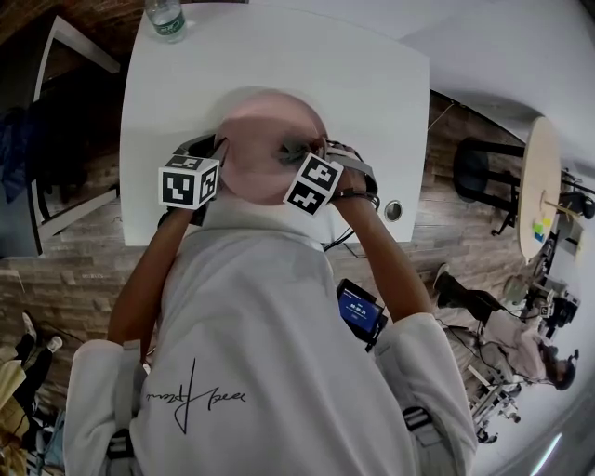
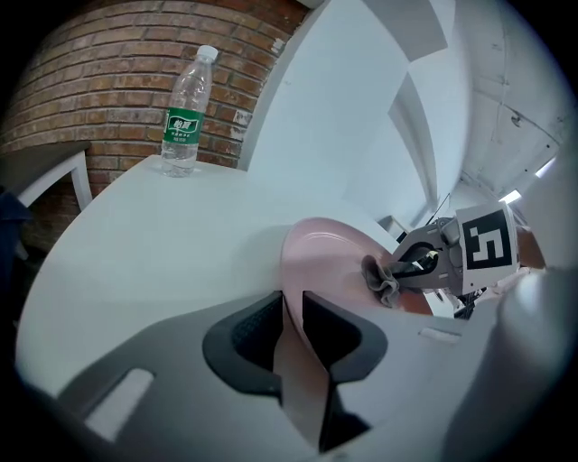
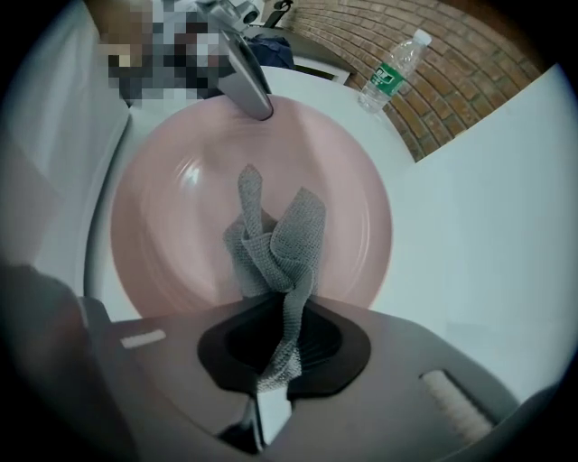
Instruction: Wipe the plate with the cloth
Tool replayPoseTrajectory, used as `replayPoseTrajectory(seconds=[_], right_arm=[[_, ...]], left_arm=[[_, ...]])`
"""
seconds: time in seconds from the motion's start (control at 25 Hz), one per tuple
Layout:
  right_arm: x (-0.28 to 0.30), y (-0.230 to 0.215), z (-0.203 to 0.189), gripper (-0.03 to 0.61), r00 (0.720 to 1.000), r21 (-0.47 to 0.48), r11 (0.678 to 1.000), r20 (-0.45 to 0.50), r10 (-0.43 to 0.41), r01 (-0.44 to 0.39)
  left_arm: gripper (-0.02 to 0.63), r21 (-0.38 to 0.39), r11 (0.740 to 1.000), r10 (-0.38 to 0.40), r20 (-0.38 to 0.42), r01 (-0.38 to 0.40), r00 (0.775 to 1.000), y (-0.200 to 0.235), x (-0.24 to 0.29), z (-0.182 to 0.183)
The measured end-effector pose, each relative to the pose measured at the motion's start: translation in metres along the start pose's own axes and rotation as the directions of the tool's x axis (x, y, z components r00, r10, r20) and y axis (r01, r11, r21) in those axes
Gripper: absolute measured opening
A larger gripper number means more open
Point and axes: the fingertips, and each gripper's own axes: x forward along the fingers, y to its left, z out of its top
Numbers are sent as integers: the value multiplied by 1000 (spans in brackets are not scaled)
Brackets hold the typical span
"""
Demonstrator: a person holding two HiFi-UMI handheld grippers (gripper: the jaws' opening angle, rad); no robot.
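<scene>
A pink plate (image 1: 265, 144) is held tilted above the white table (image 1: 279, 65), near the person's chest. My left gripper (image 2: 291, 336) is shut on the plate's rim (image 2: 287, 311), which runs between its jaws. The plate (image 3: 194, 189) fills the right gripper view. My right gripper (image 3: 282, 338) is shut on a grey knitted cloth (image 3: 275, 244), whose bunched end lies against the plate's inner face. In the left gripper view the cloth (image 2: 381, 280) shows at the plate's right side, in the right gripper's fingers (image 2: 424, 257). In the head view both grippers flank the plate, left gripper (image 1: 191, 177) and right gripper (image 1: 311, 177).
A plastic water bottle (image 1: 165, 20) with a green label stands at the table's far left corner; the same bottle (image 2: 185, 113) stands before a brick wall. A round stool (image 1: 474, 167) and a small round table (image 1: 539, 186) are at the right. A phone (image 1: 361, 311) hangs at the person's side.
</scene>
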Motion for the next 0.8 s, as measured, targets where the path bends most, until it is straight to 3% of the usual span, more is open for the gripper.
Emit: replayPoseTrajectory(seconds=[0.12, 0.24, 0.48, 0.6, 0.68, 0.8], right_arm=[[1, -7, 2, 21, 996, 50, 996, 51, -72, 69], [-2, -14, 6, 21, 986, 155, 984, 128, -106, 85], [-31, -29, 15, 21, 939, 353, 931, 281, -196, 88], [-49, -31, 23, 21, 913, 462, 887, 362, -186, -3], [-63, -32, 33, 20, 885, 507, 858, 432, -172, -81], [-85, -31, 45, 20, 840, 499, 859, 510, -186, -113]], left_arm=[[104, -2, 1000, 5, -8, -5, 1000, 0, -1, -3], [110, -18, 1000, 0, -2, 0, 1000, -1, -6, 0], [110, -9, 1000, 8, 27, -8, 1000, -6, -23, 6], [103, -4, 999, 32, 73, -31, 997, -5, -33, 17], [49, 8, 998, 55, 128, -57, 990, -3, -41, 29], [23, 25, 997, 61, 184, -67, 981, -7, -50, 43]])
